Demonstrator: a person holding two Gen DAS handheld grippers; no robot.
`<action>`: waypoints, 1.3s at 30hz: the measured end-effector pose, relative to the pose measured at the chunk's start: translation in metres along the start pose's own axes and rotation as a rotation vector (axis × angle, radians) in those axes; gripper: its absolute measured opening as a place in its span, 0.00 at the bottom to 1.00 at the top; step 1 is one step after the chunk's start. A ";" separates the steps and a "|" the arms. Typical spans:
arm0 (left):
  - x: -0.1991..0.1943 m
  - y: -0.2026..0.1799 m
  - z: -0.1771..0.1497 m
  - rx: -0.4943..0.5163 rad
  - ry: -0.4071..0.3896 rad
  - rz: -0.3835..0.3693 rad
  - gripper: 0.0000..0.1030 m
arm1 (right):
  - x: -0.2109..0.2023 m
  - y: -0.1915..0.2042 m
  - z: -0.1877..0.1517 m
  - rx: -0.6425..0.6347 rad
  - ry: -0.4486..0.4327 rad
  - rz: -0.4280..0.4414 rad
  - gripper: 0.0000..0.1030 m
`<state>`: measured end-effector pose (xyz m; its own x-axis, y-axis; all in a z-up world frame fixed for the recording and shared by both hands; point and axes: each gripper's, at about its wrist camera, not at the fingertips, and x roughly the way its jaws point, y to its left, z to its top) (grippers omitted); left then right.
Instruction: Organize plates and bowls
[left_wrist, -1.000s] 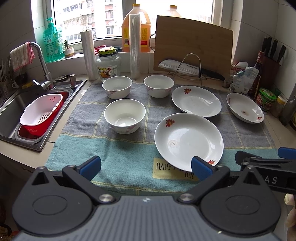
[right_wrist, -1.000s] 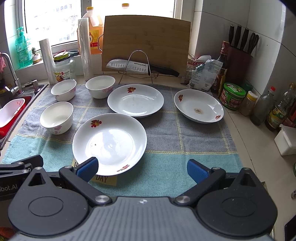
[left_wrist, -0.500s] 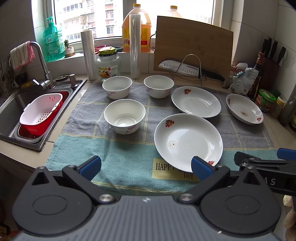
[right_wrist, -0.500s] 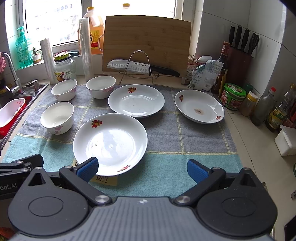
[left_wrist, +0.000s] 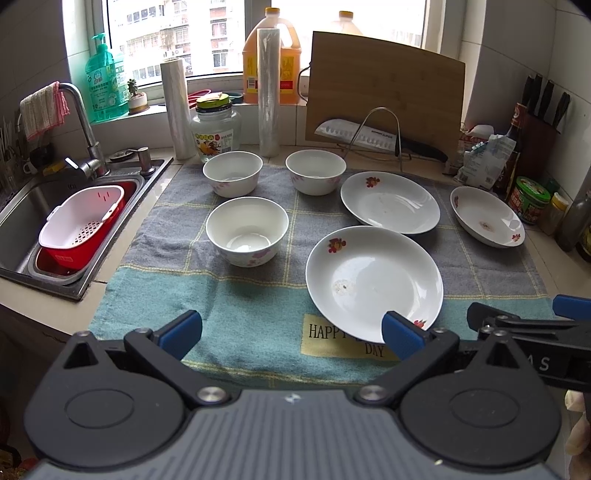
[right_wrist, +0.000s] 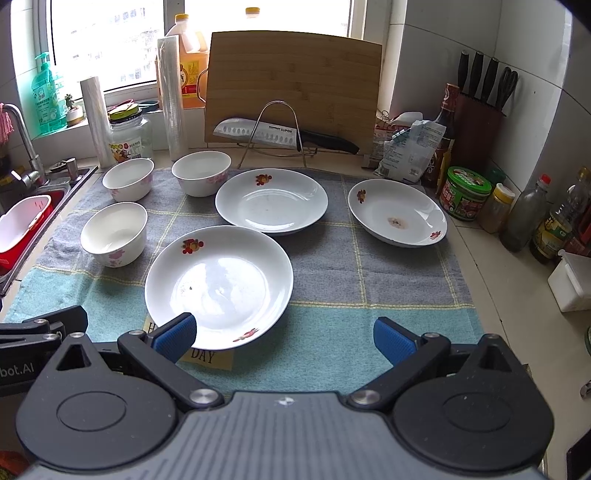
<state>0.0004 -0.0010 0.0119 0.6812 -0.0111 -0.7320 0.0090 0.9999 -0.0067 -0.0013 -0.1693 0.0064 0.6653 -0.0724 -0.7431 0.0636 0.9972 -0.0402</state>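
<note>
here, checked towel (left_wrist: 229, 299) on counter, sunlit window (left_wrist: 177, 37)

We face a kitchen counter (right_wrist: 495, 306) under a bright window (left_wrist: 177, 40) at twelve o'clock, daylight washing in and apartment blocks showing outside. White tiled walls (right_wrist: 443, 55) close the corner at two o'clock. A steel sink (left_wrist: 22, 206) with a curved faucet (left_wrist: 83, 122) sits at nine o'clock. A checked towel (right_wrist: 388, 273) in grey and teal covers the countertop before us. A wooden cutting board (right_wrist: 295, 85) leans upright at twelve o'clock.
</note>
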 end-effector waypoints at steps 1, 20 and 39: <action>0.000 0.000 0.000 0.000 0.000 -0.001 0.99 | 0.000 0.000 0.000 0.000 -0.001 0.000 1.00; -0.006 -0.009 -0.003 -0.007 -0.019 0.007 0.99 | -0.005 -0.010 -0.001 -0.025 -0.041 0.027 1.00; 0.017 -0.017 0.004 0.047 -0.072 -0.141 0.99 | 0.012 -0.040 0.001 -0.005 -0.104 0.114 1.00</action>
<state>0.0148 -0.0178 0.0026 0.7217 -0.1536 -0.6749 0.1420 0.9872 -0.0729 0.0050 -0.2098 -0.0004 0.7418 0.0400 -0.6695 -0.0203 0.9991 0.0371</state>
